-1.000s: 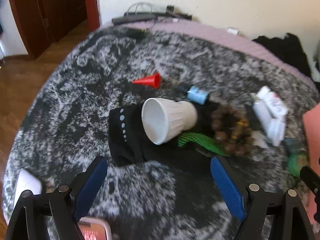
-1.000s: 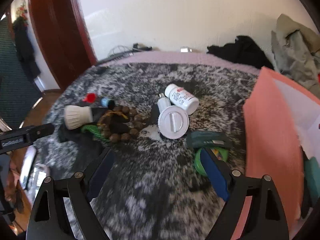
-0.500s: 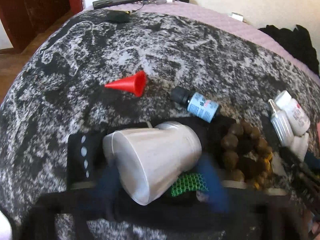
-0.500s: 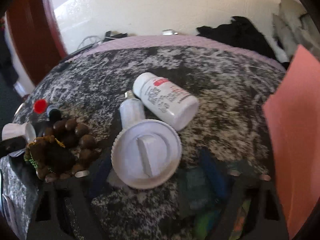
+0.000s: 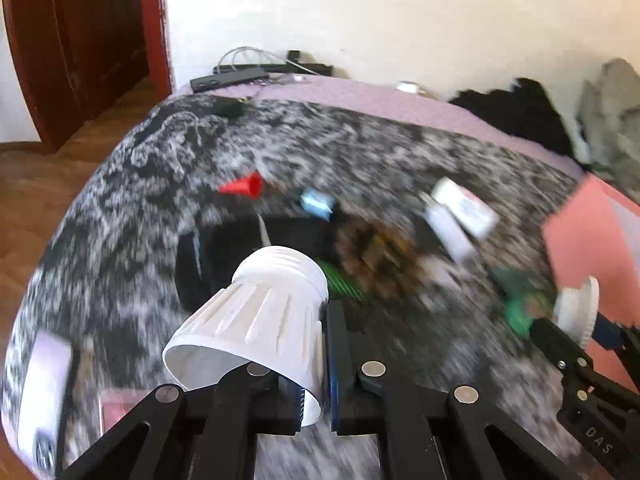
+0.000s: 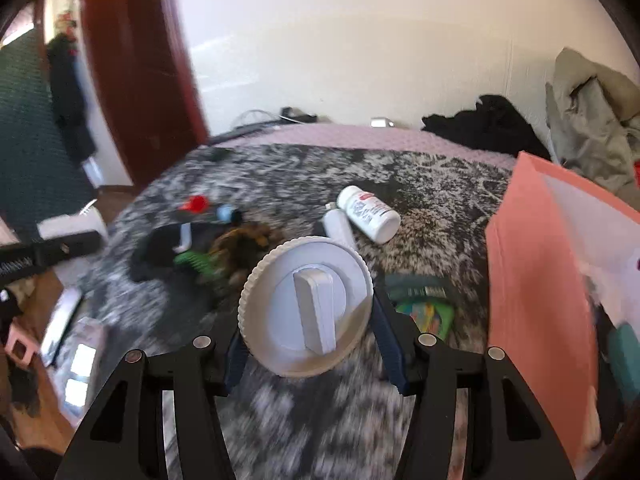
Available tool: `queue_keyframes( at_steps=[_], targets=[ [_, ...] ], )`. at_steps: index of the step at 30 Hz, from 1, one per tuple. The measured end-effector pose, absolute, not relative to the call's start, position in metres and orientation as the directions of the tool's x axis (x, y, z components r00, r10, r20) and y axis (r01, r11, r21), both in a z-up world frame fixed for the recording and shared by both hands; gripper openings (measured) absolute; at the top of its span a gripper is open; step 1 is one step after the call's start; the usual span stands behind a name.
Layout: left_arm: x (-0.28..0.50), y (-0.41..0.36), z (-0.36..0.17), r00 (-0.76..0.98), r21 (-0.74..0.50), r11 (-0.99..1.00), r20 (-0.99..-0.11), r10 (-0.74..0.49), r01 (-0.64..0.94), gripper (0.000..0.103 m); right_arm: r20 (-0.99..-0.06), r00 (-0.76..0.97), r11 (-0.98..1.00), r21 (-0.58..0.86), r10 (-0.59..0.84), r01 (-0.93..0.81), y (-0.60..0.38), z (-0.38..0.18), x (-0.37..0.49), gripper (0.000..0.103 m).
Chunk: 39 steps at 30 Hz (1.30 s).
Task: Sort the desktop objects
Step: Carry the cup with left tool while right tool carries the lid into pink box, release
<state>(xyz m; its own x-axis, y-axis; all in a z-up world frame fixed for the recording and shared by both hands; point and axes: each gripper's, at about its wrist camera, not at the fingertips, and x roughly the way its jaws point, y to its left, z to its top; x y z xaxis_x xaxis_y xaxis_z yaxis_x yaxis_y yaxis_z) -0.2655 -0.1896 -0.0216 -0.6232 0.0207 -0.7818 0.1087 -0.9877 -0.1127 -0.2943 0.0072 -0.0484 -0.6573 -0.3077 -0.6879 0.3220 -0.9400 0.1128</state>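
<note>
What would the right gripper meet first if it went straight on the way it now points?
Probably the small white bottle just beyond the round lid held by the right gripper, then the labelled pill bottle; depth is unclear.

White ribbed cup [image 5: 264, 316]: matt plastic, moulded ridges on the outer wall, smooth inside. White round lid [image 6: 306, 306]: matt plastic, knurled rim, smooth face with raised bar. Left gripper [image 5: 316, 364] and right gripper [image 6: 312, 344]: black matt plastic frames, bright metal pivot pins, blue pads of matt, rubbery look. Blanket [image 6: 420, 184]: black-and-white fleecy cloth, rough pile. At 12 o'clock of the lid, pill bottle [image 6: 368, 213]: smooth white plastic, paper label. At 3 o'clock, pink box [image 6: 532, 280]: matt card. Door frame [image 6: 132, 80]: glossy dark red wood.
</note>
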Motion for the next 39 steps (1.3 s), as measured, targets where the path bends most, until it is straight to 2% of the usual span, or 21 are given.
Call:
queue_keyframes(
  at_steps=[12, 21, 31, 39],
  targets=[
    [-0.143, -0.103, 0.024, -0.654, -0.096, -0.995, -0.751, 0.091, -0.028, 0.004, -0.637, -0.687, -0.925, 0.121, -0.350, 0.359, 0.058, 0.015, -0.128, 0.058],
    [-0.092, -0.001, 0.068, -0.675, -0.062, -0.968, -0.705, 0.215, -0.244, 0.004, -0.565, -0.775, -0.959, 0.134, -0.282, 0.251, 0.152, 0.055, -0.041, 0.058],
    [-0.105, 0.125, 0.119, -0.659, -0.041, -0.878, -0.644, 0.388, -0.477, 0.004, -0.486, -0.870, -0.989, 0.149, -0.087, 0.016, 0.277, 0.094, 0.001, 0.058],
    [-0.181, 0.186, 0.163, -0.671, -0.034, -0.841, -0.586, 0.454, -0.539, 0.006, -0.403, -0.913, -0.985, 0.126, 0.060, -0.121, 0.349, 0.139, -0.048, 0.058]
  ],
)
